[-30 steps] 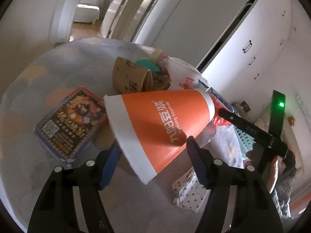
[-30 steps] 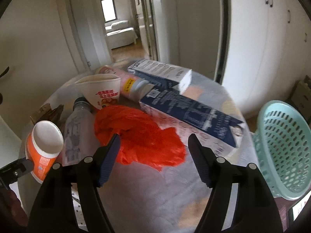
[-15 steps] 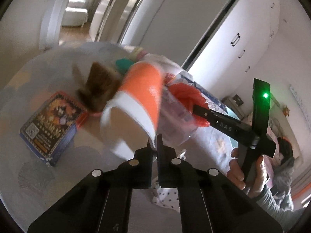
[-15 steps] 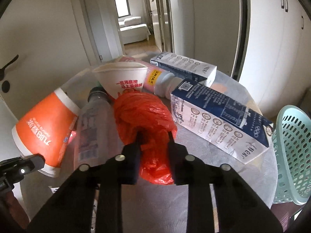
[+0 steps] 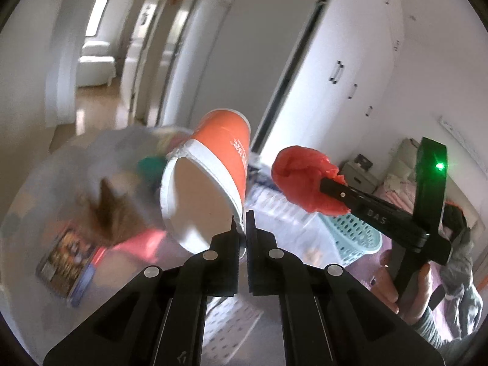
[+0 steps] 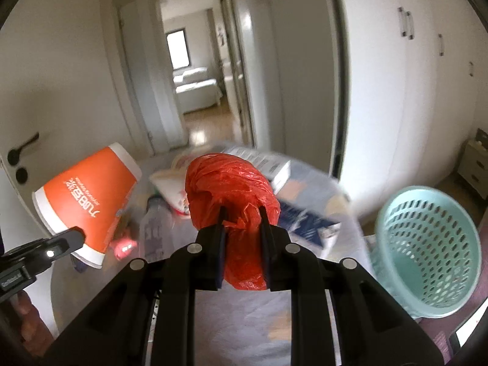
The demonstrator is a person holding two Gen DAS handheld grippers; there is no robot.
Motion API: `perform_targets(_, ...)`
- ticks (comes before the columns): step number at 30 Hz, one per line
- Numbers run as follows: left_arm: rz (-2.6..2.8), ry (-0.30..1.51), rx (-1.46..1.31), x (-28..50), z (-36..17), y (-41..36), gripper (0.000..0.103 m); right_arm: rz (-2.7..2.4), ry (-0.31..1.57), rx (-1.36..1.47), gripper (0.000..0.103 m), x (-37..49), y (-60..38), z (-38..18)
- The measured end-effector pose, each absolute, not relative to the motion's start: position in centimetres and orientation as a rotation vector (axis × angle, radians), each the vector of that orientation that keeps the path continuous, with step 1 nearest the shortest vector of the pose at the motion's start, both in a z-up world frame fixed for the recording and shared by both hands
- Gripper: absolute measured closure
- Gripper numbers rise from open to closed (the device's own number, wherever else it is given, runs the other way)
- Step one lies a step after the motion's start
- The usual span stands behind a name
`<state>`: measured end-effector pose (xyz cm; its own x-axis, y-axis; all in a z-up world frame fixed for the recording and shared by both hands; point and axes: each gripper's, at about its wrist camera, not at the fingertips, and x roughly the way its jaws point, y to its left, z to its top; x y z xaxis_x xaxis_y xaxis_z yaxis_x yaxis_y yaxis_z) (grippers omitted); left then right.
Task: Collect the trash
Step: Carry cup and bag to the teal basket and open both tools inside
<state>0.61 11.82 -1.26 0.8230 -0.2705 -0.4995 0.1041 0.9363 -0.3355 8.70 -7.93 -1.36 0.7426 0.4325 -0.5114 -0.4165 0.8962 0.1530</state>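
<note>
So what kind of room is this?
Probably a bedroom in a home: tall white wardrobe doors with metal handles, an open doorway onto a hallway, and a pale green perforated plastic basket beside the table.

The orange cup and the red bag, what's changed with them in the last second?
Both got grabbed and lifted: the left gripper shut on the orange cup rim, the right gripper on the red bag. The cartons stay on the table, the basket beside it.

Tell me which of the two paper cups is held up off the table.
The orange paper cup with the white rim, pinched at its rim by the left gripper. The white paper cup with red print lies on the table behind it.
</note>
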Motion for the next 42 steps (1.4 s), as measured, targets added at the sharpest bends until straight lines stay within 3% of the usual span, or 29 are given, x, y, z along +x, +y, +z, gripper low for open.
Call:
perform_targets(7,-0.299,0.587,-0.214,4.8,1.1,5.0,0.101,0.317,0.491,0.087,0.087,8.0,-15.2,1.3)
perform_targets(15,-0.460,0.613,-0.136,9.9,1.9,-4.8,0.101,0.061,0.533,0.180,0.086,10.4,-25.8,0.3)
perform_targets(26,-0.569,0.836,-0.086,17.3,-5.2,-14.1,0.101,-0.099,0.784,0.305,0.083,14.2,-34.0,-6.5)
perform_targets(37,-0.538,0.929,-0.058,20.3,-8.6,-16.6,0.100,-0.111,0.840,0.302,0.078,15.0,-33.6,-8.5)
perform_targets(38,-0.527,0.925,-0.055,20.3,-8.6,-16.4,0.095,-0.106,0.834,0.304,0.070,15.1,-33.8,-8.5)
perform_targets(40,-0.520,0.911,-0.054,20.3,-7.9,-16.7,0.062,-0.093,0.812,0.307,0.049,14.9,-33.9,-8.3)
perform_targets(42,-0.505,0.871,-0.053,19.8,-7.0,-16.4,0.053,-0.107,0.777,0.298,0.048,14.3,-33.9,-7.6)
